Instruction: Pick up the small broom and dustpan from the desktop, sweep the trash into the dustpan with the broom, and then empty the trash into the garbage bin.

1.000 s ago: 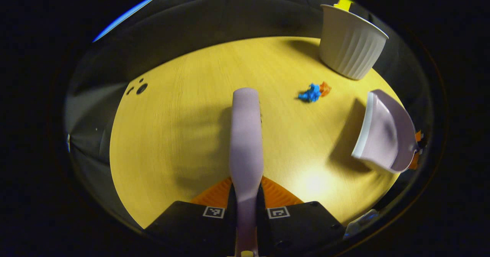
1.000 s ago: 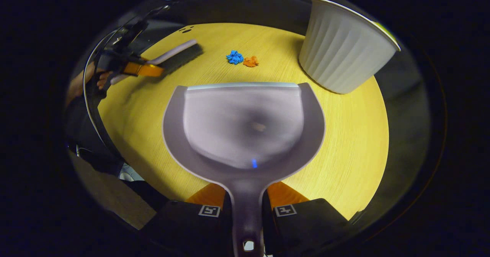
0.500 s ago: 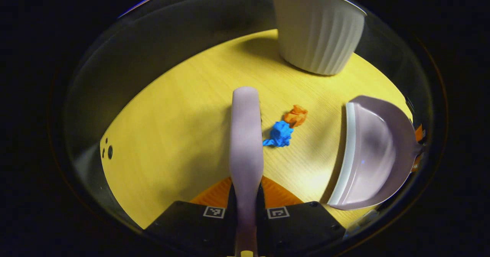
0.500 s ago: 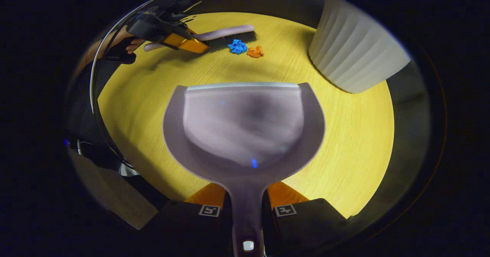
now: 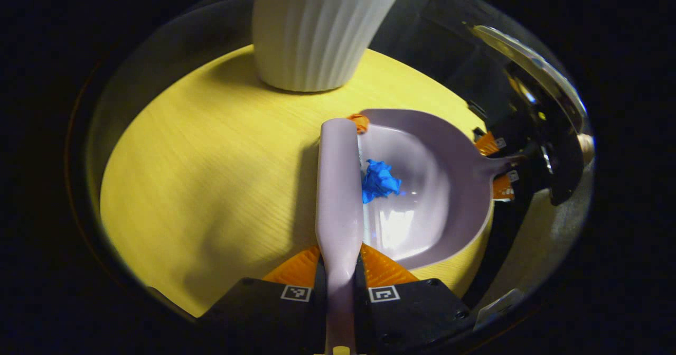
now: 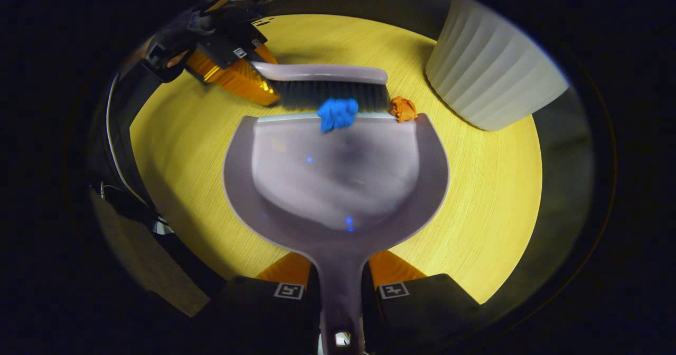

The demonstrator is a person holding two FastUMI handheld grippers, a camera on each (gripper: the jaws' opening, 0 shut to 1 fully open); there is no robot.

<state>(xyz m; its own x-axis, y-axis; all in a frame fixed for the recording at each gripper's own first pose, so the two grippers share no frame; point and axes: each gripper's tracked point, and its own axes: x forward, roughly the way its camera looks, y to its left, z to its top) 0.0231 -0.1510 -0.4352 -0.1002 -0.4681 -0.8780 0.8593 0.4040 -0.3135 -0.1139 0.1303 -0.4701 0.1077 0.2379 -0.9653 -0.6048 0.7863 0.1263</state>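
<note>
My left gripper (image 5: 339, 262) is shut on the handle of the small lilac broom (image 5: 339, 186). The broom (image 6: 330, 83) lies along the dustpan's front lip, bristles down. My right gripper (image 6: 340, 270) is shut on the handle of the lilac dustpan (image 6: 338, 180), which rests flat on the yellow table. The blue paper wad (image 6: 338, 113) sits just inside the dustpan's lip against the bristles; in the left gripper view the blue wad (image 5: 379, 180) lies in the dustpan (image 5: 438, 186). The orange wad (image 6: 403, 108) is at the lip's right corner, beside the broom's tip.
The white ribbed garbage bin (image 6: 488, 72) stands on the round yellow table (image 6: 486, 196) to the right of the dustpan; in the left gripper view the bin (image 5: 317, 27) is straight ahead at the far edge. The table's edge curves close behind both grippers.
The broom swept the two wads toward the dustpan. The blue wad has gone over the lip into the pan; the orange one reached its right corner. The dustpan stayed put.
</note>
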